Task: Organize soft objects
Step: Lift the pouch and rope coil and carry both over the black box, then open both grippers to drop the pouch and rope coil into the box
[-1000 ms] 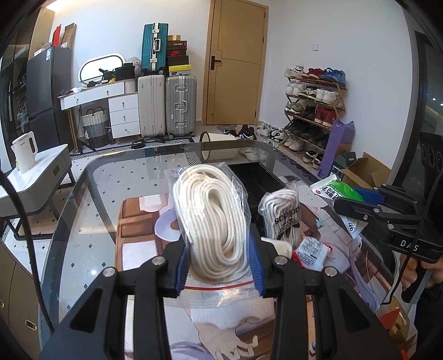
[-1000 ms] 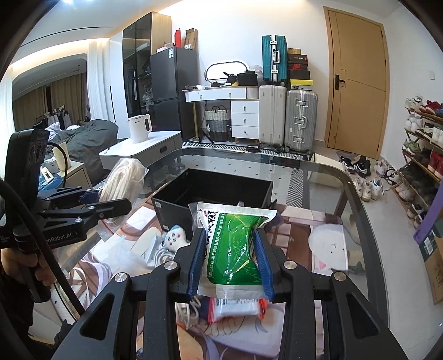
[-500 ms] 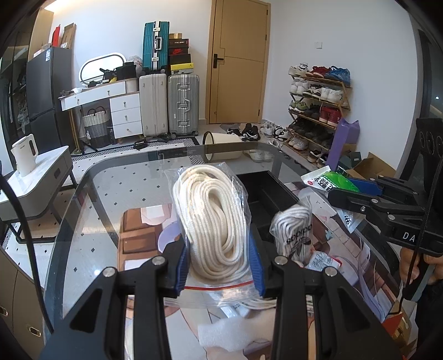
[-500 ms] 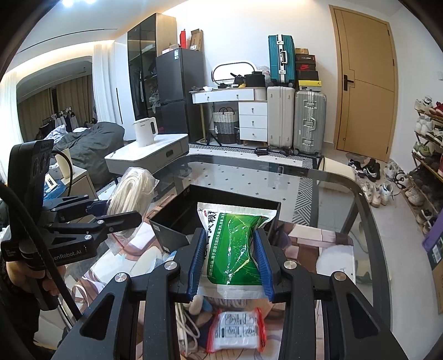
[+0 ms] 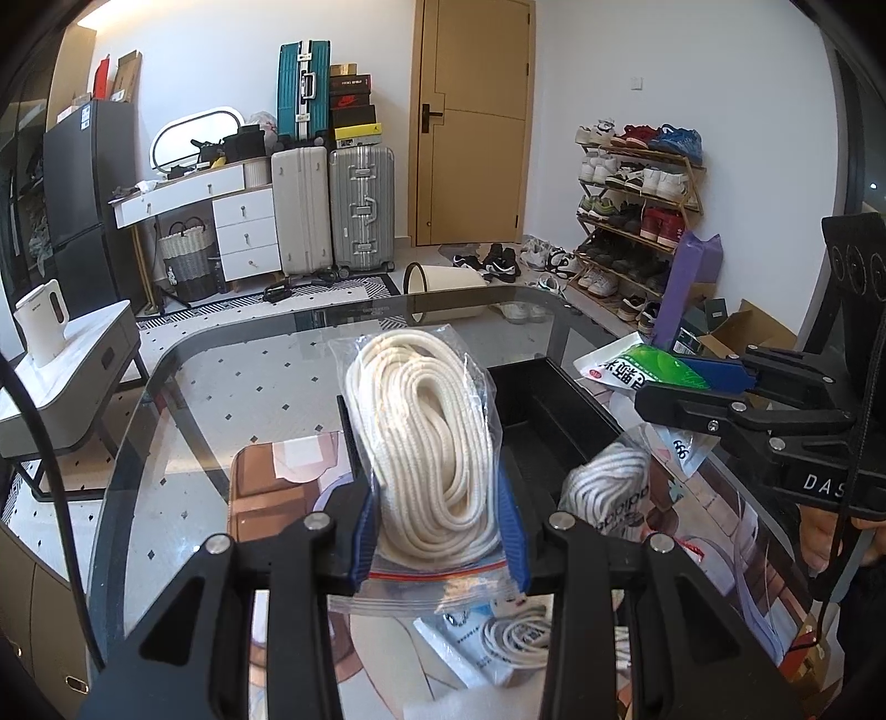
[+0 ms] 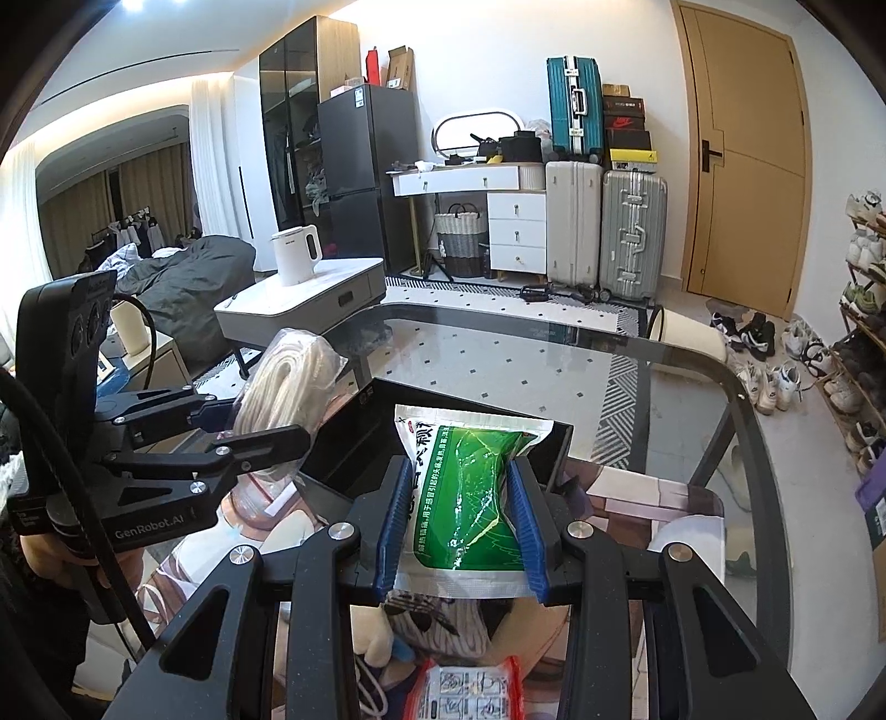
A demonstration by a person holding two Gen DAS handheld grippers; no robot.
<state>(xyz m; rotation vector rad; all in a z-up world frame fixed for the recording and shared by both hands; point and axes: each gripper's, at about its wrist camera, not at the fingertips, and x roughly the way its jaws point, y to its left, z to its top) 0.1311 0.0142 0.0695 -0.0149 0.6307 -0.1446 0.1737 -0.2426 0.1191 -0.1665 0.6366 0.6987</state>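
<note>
Both fisheye views are bright and sharp at the centre, with straight lines bowing and dark vignetting at the corners. A recessed ceiling light (image 6: 134,4) blows out white in the right wrist view. The dark-rimmed glass tabletop (image 5: 232,365) carries soft pale glare.

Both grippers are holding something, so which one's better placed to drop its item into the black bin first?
Right, probably. The right gripper holds the green packet pointing straight into the black bin. The left gripper, with its bagged rope, sits off to the bin's side.
</note>
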